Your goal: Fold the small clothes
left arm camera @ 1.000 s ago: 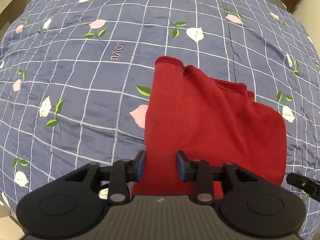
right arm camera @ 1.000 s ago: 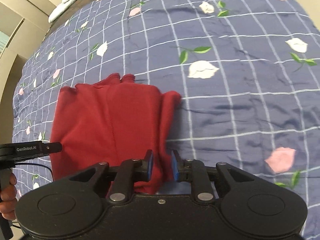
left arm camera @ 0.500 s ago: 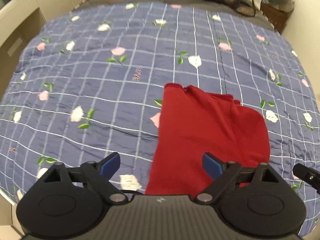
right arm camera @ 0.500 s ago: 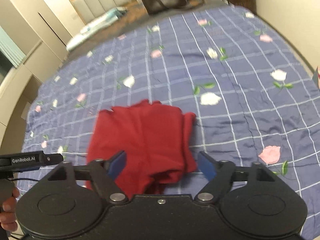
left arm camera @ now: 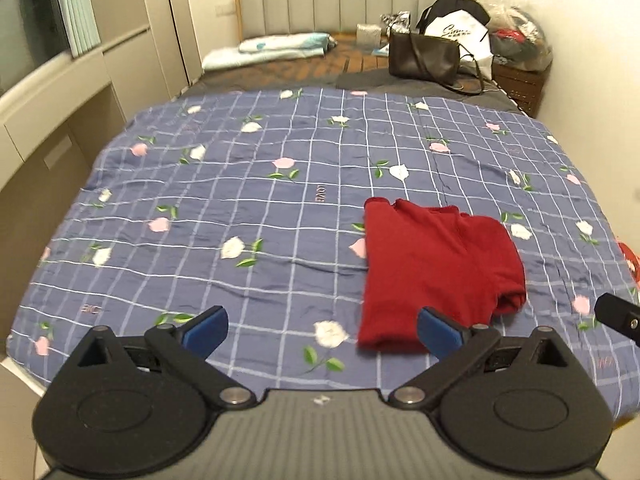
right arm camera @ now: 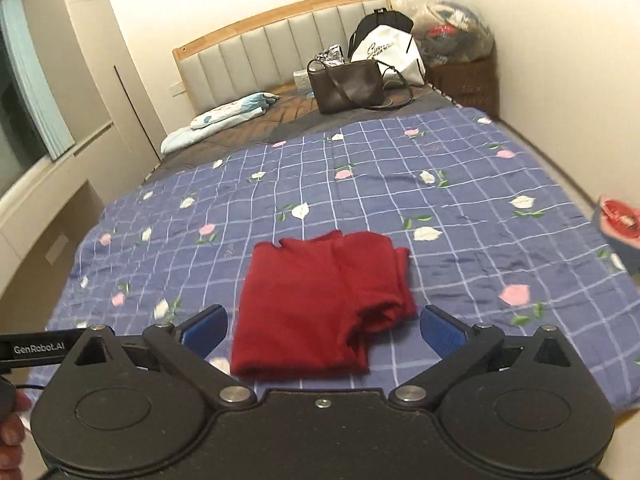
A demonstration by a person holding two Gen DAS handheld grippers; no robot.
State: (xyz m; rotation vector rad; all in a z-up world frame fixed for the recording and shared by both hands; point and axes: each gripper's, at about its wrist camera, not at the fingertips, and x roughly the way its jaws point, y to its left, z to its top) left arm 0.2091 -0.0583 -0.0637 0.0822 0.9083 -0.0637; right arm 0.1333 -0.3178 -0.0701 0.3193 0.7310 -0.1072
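A folded dark red garment (left arm camera: 432, 268) lies flat on the blue checked bedspread (left arm camera: 240, 216), near the front edge of the bed. My left gripper (left arm camera: 322, 330) hangs open, raised above and back from the bed, with the garment ahead to its right. In the right wrist view the same red garment (right arm camera: 320, 304) sits straight ahead of my right gripper (right arm camera: 324, 330), which is also open and holds nothing. Both sets of blue pads (right arm camera: 442, 332) are spread wide, clear of the cloth.
A brown handbag (left arm camera: 424, 58), a white bag (left arm camera: 456, 36) and a folded light-blue blanket (left arm camera: 272, 50) lie at the headboard end. Cabinets (left arm camera: 60, 112) line the left wall. A red and grey object (right arm camera: 618, 232) shows at the right edge. A hand (right arm camera: 10, 424) holds the other gripper.
Both grippers were nearly shut at the garment's near edge, then opened wide and pulled up and back from the bed. The red garment now lies released and folded.
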